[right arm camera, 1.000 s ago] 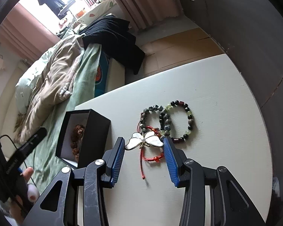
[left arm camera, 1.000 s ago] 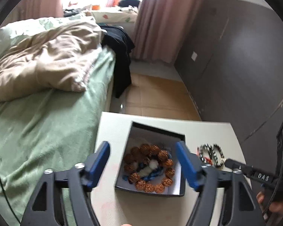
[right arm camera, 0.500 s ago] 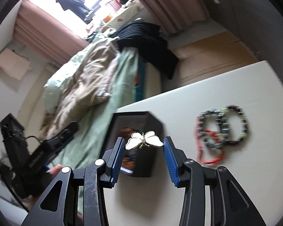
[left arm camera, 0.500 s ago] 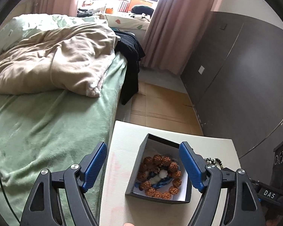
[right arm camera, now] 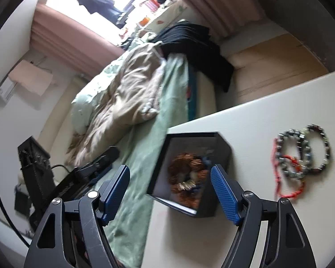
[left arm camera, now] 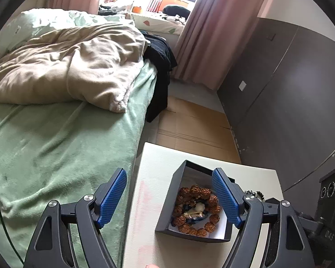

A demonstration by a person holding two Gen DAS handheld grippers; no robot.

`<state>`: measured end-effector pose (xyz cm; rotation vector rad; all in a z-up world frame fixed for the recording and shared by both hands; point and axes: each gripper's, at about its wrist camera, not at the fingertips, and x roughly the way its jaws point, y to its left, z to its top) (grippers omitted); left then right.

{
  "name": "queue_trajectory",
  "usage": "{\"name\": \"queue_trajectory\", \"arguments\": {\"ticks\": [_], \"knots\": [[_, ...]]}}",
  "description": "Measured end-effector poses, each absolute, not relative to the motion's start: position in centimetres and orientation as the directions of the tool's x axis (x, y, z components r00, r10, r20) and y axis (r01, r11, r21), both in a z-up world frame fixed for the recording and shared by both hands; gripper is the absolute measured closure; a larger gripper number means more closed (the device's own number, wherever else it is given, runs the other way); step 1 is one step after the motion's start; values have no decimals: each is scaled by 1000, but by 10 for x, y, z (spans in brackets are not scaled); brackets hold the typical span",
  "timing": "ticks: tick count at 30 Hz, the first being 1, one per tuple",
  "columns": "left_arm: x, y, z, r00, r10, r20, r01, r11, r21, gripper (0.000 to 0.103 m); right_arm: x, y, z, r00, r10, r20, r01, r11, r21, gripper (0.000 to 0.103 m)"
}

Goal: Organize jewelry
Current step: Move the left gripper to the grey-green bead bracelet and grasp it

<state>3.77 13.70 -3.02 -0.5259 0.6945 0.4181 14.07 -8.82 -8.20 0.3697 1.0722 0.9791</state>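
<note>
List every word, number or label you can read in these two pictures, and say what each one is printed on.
"DAS": white letters, seen sideways and partly cut off, on the black handle at the lower right of the left wrist view; a likely reading only.
Three round marks on the black device above it: too small to read.
Right wrist view: blurred, no readable text.

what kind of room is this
Most likely a bedroom: a bed with a green sheet and a rumpled beige duvet, pink curtains at a window, and a small white table beside the bed holding a jewelry box.
</note>
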Motion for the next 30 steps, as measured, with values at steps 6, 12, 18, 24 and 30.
{"name": "queue_trajectory", "arguments": {"ticks": [6,12,18,24,30], "knots": [[43,124,-29,708,167,-687,-497,808,-316,24,150,-124,-78,198,766,-611,-462,623,631,28],[54,103,-29,723,134,-678,-453,833,-318,24,163,-156,-81,235,728,-644,-403,676,617,28],[69,72,-31,735,84,-673,-390,865,-317,24,171,-180,-89,251,672,-696,-334,735,590,28],[85,40,-37,737,40,-675,-325,896,-302,24,180,-200,-94,261,649,-715,-284,759,585,28],[104,14,-41,731,-28,-682,-242,924,-297,31,193,-225,-100,268,647,-714,-204,762,615,28]]}}
